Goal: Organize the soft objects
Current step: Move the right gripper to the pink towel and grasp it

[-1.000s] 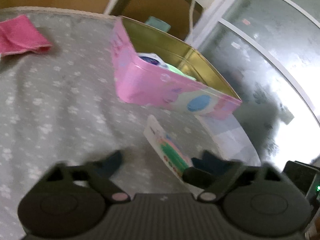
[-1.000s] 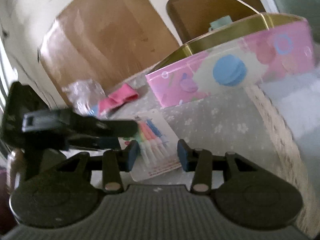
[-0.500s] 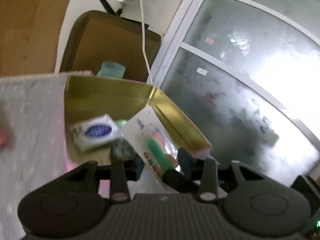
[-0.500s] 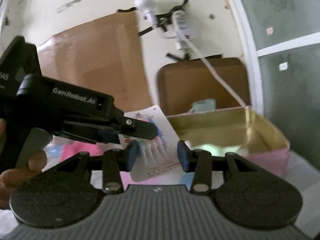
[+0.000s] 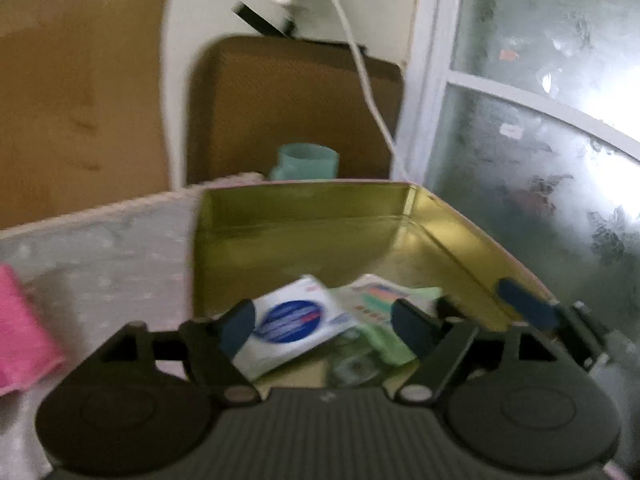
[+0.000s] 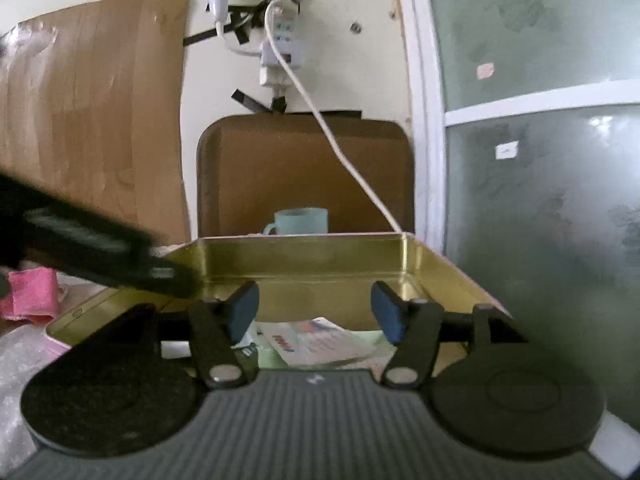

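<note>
A pink tin with a gold inside (image 5: 312, 236) stands open on the grey cloth; it also shows in the right wrist view (image 6: 320, 260). Inside lie a white tissue pack with a blue oval (image 5: 292, 320), a flat card packet of coloured pens (image 5: 376, 300), seen in the right wrist view too (image 6: 316, 340), and something light green (image 5: 392, 344). My left gripper (image 5: 324, 324) is open and empty over the tin's near edge. My right gripper (image 6: 316, 312) is open and empty just above the packet. A pink cloth (image 5: 20, 328) lies to the left.
A mint cup (image 6: 300, 222) stands behind the tin before a brown board (image 6: 304, 168). A white cable (image 6: 332, 136) hangs from a wall socket. A frosted window (image 6: 540, 160) is on the right. The left gripper's body (image 6: 80, 256) crosses the right wrist view.
The pen packet left the grippers and now lies in the tin. Both grippers have opened. Both views have settled over the tin.
</note>
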Demonstrator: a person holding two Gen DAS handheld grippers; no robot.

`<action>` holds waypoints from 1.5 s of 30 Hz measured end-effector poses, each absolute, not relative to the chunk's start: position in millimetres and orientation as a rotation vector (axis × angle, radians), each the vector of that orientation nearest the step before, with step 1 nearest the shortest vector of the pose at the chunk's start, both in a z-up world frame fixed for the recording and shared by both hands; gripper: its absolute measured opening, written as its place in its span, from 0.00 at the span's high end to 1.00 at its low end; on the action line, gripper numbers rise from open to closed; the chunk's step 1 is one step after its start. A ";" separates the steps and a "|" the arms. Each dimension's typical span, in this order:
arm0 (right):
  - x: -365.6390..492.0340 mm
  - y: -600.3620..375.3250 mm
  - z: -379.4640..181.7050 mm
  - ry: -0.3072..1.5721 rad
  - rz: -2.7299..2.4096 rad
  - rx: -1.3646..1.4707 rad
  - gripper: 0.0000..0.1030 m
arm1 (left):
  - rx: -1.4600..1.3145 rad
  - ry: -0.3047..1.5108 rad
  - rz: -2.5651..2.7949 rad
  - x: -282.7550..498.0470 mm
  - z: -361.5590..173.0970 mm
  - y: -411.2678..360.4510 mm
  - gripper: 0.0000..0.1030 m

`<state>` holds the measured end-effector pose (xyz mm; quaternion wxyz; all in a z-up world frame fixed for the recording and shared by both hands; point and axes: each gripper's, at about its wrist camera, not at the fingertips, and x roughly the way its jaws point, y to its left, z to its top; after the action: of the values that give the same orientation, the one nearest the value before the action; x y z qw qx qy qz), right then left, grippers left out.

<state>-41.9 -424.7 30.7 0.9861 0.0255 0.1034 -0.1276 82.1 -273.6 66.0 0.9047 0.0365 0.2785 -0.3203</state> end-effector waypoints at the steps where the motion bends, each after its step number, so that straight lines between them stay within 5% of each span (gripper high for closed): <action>1: -47.0 -422.8 31.2 0.203 -0.254 0.052 0.37 | 0.064 0.560 -0.653 78.1 65.6 -259.9 0.03; 5: -68.9 -399.2 42.2 0.127 -0.262 -0.004 0.37 | 0.050 0.487 -0.570 58.2 59.9 -191.8 0.00; 7: -77.4 -378.5 52.7 0.081 -0.230 -0.056 0.22 | 0.076 0.472 -0.509 52.2 53.5 -157.7 0.00; 8: -79.6 -368.2 58.3 0.063 -0.190 -0.071 0.00 | 0.090 0.466 -0.474 49.8 50.2 -140.9 0.00; 13: -78.0 -315.1 67.9 -0.004 0.194 -0.047 0.00 | 0.092 0.459 -0.251 51.9 33.3 -49.7 0.00; 21: 5.9 -204.2 52.3 0.338 0.404 -0.112 0.00 | -0.092 0.505 -0.027 69.6 9.2 48.6 0.02; 31: 143.2 -159.0 19.2 0.659 0.310 0.077 0.00 | -0.169 0.443 -0.061 62.7 14.0 58.7 0.01; 32: 150.6 -154.4 13.7 0.692 0.307 0.075 0.02 | -0.181 0.447 -0.062 64.0 14.4 61.4 0.01; 34: 153.8 -144.4 7.4 0.716 0.296 0.015 0.21 | -0.203 0.456 -0.064 67.0 11.5 64.5 0.01; 35: 149.1 -142.4 7.5 0.699 0.318 -0.001 0.42 | -0.213 0.460 -0.066 67.4 11.3 65.8 0.01; 36: 143.6 -142.7 10.4 0.688 0.332 0.001 0.85 | -0.219 0.462 -0.068 66.6 10.4 66.9 0.01; 37: 137.2 -144.8 13.7 0.687 0.335 0.002 0.93 | -0.222 0.462 -0.068 66.8 9.7 67.4 0.01; 45: 37.3 -178.0 37.9 0.564 0.453 0.002 0.93 | -0.231 0.477 -0.068 68.1 8.9 69.9 0.01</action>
<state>37.3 -178.0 37.9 0.9353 0.0008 0.2760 0.2214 68.1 69.9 8.9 0.9645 -0.1141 0.2359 -0.0336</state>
